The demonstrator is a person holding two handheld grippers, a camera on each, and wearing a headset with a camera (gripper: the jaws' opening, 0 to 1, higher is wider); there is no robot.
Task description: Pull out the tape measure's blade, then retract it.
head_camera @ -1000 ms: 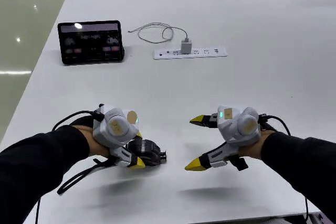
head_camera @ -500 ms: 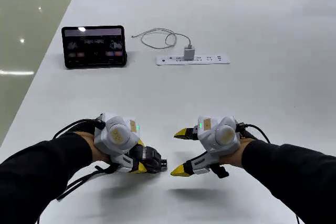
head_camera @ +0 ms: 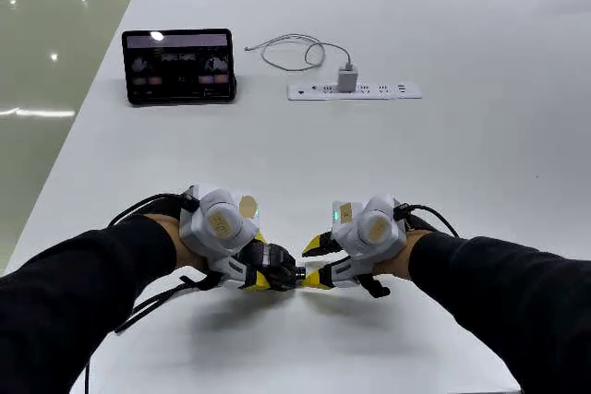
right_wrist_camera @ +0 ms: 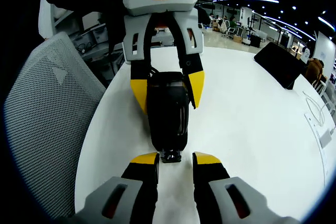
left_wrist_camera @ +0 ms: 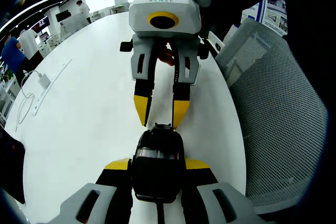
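Left gripper (head_camera: 261, 279) fingers clenched the tape measure (head_camera: 275, 267) — right gripper (head_camera: 312, 263), fingers released, straddled the blade hook (right_wrist_camera: 170, 156); pinch-and-pull looked next.

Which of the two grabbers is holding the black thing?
The left gripper: its jaws clamp the black tape measure, while the right gripper has open jaws.

At the counter's (head_camera: 443, 163) near edge the tape measure (head_camera: 270, 268) is held in the left tool (head_camera: 263, 263), faced from the right by the right tool (head_camera: 312, 262). Farther back by the left edge a tablet (head_camera: 180, 65) is stood, with a power strip (head_camera: 355, 90) laid to its right.
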